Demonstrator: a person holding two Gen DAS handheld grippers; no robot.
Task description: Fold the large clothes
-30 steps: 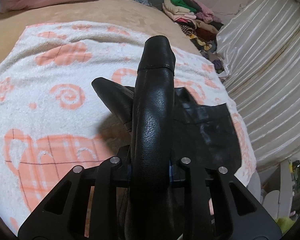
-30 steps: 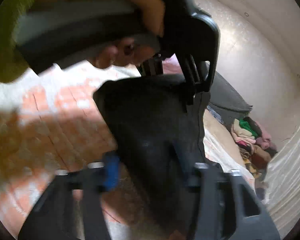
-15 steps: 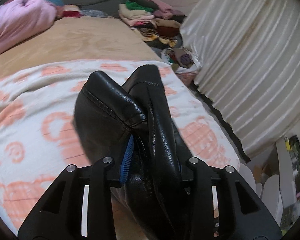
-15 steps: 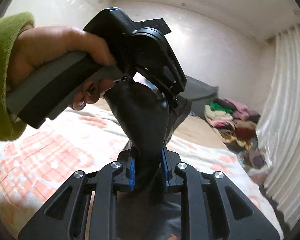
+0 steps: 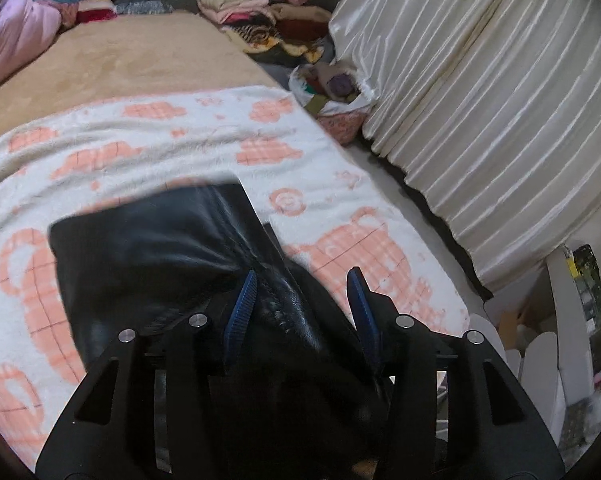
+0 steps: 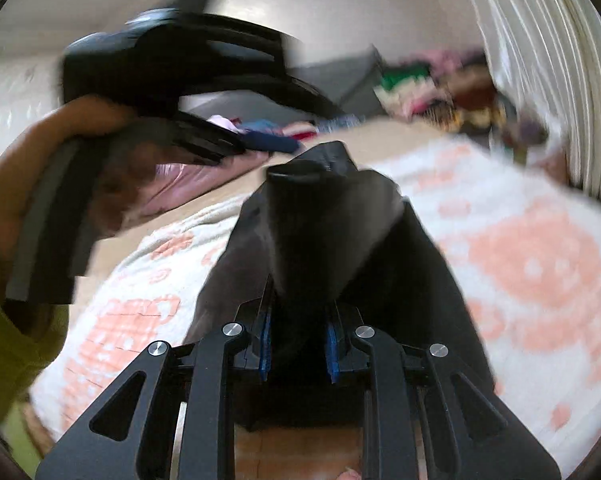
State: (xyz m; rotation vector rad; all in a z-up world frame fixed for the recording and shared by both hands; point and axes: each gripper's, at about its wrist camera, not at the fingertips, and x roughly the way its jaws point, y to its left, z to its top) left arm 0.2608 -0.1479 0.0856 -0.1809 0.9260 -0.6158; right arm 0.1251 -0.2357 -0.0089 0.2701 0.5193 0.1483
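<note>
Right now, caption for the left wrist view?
Left tongs opening around black leather garment over peach-patterned blanket.

Garment [image 5: 148, 256] on blanket [image 5: 204, 148]; clothes pile [image 5: 260, 12] behind, curtain [image 5: 480, 100] right

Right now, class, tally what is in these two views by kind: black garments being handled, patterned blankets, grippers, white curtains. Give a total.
Black garment: 1
Orange-and-white patterned blanket: 1
Grippers: 2, the left gripper, jaws opening around the garment, and the right gripper, clamped on it
White curtain: 1
Total: 5
</note>
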